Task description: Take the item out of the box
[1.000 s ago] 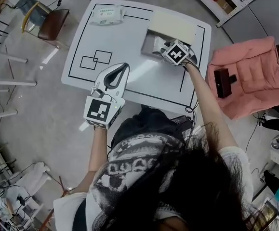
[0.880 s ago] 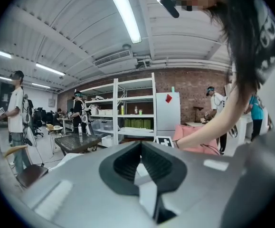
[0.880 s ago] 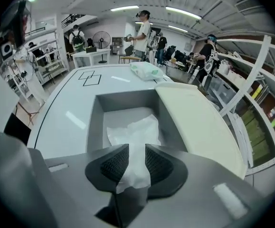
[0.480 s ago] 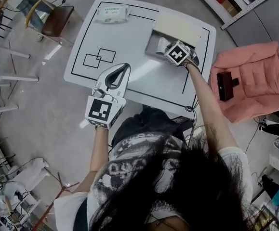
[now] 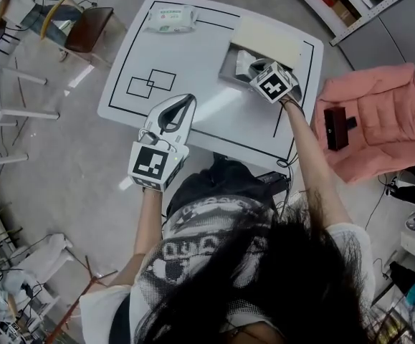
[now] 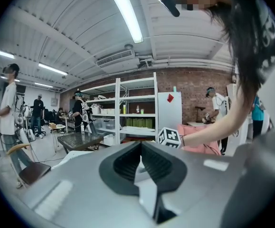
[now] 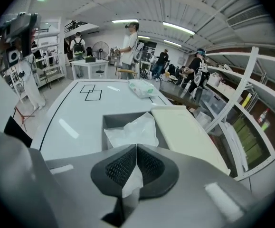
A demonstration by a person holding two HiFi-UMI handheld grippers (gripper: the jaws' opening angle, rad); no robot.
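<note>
A shallow grey box (image 5: 226, 67) stands open at the far right of the white table (image 5: 185, 56), its cream lid (image 5: 266, 40) lying just behind it. A crumpled white wrapped item (image 5: 244, 61) sits inside. My right gripper (image 5: 256, 72) reaches into the box. In the right gripper view its jaws (image 7: 136, 148) are closing, and a fold of the white item (image 7: 131, 129) is pinched between the pads above the box (image 7: 109, 120). My left gripper (image 5: 186, 99) hovers over the table's near edge, shut and holding nothing (image 6: 140, 148).
A pack of wet wipes (image 5: 170, 18) lies at the table's far left corner. Black outlined squares (image 5: 150, 84) mark the tabletop. A pink cushion (image 5: 379, 120) with a black object (image 5: 336, 126) is to the right, a chair (image 5: 85, 31) to the left.
My right gripper has closed its jaws on the white item in the box and drawn back slightly. The left gripper has stayed in place.
</note>
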